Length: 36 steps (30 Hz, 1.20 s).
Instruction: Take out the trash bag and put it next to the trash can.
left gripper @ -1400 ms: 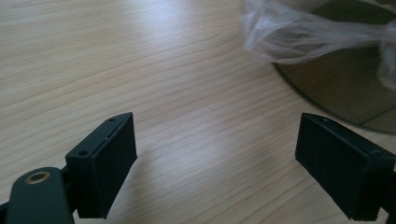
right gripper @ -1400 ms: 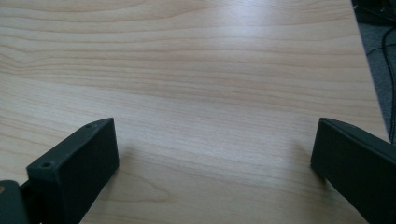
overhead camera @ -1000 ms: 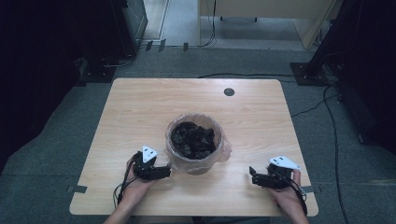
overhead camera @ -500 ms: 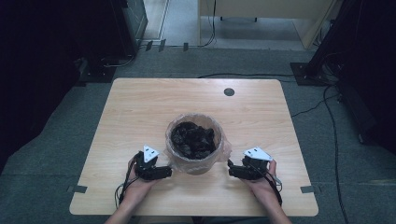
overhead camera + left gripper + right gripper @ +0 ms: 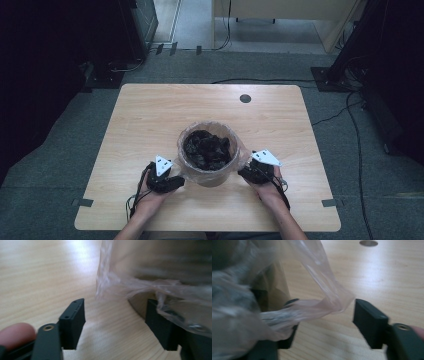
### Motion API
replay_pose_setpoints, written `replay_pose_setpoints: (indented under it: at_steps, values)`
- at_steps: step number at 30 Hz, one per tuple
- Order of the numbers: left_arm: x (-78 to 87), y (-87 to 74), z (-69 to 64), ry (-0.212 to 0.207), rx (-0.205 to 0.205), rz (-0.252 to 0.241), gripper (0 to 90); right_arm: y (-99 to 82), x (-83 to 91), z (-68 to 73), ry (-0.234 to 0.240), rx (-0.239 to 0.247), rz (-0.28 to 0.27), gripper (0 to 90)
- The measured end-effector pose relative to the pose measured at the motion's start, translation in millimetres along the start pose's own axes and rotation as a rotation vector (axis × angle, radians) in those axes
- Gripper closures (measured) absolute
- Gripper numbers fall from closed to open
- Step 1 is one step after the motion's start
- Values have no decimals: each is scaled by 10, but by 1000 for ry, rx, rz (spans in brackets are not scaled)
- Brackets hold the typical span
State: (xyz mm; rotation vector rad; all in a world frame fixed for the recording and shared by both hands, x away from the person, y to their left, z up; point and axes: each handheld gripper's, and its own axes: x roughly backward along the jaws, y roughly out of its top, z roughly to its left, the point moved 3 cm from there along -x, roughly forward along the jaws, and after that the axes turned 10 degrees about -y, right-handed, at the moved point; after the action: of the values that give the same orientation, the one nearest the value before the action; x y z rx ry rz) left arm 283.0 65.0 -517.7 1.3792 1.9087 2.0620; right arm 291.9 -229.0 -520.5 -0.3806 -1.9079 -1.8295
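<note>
The bin [image 5: 208, 167], lined with a clear plastic bag [image 5: 322, 302], stands at table [image 5: 150, 115] centre-front. Left gripper [image 5: 172, 183] and right gripper [image 5: 246, 172] flank it, jaws just closing, part-open around bag folds, not clamped.

- Table [image 5: 150, 115]: light wood top, rounded corners, stands on grey carpet floor [image 5: 60, 165].
- Round dark grommet hole [image 5: 245, 98] in tabletop, far side, approx centre-right; also seen top of right gripper view [image 5: 368, 243].
- Bin [image 5: 208, 152] w/ clear plastic liner [image 5: 186, 131] stands on table, near-centre, towards person's edge; dark stuff inside.
- Liner skirt hangs over bin rim; loose film reaches down close to the wood [image 5: 107, 287].
- Rest of top bare wood.
</note>
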Motion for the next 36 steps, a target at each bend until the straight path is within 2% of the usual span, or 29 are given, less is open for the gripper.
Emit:
replay_pose_setpoints:
  at_steps: [2, 8, 11, 14, 16, 18, 22, 24, 30, 36]
  values:
    - [23, 45, -4, 1, 1, -24, 422, 32, 29, 15, 17, -7, -29, 487]
    - [144, 204, -35, -40, -1, -87, 673, 129, 119, 94, 85, 24, -101, 710]
    - [198, 258, -60, -63, -17, -95, 759, 182, 168, 114, 111, 16, -129, 819]
    - [266, 321, -52, -86, -5, -110, 828, 253, 245, 137, 138, 22, -160, 887]
    - [317, 371, -47, -99, 9, -126, 863, 313, 306, 157, 150, 37, -177, 900]
    - [375, 426, -49, -106, 5, -138, 884, 385, 365, 175, 146, 47, -196, 900]
    - [500, 546, -68, -110, -9, -168, 895, 540, 461, 174, 142, 31, -227, 900]
    - [560, 604, -79, -106, -15, -181, 897, 605, 489, 169, 127, 31, -223, 900]
    - [705, 743, -122, -80, -49, -205, 900, 776, 590, 157, 120, -11, -260, 900]
    - [812, 956, -205, -78, -85, -237, 900, 993, 657, 367, 145, 48, -277, 900]
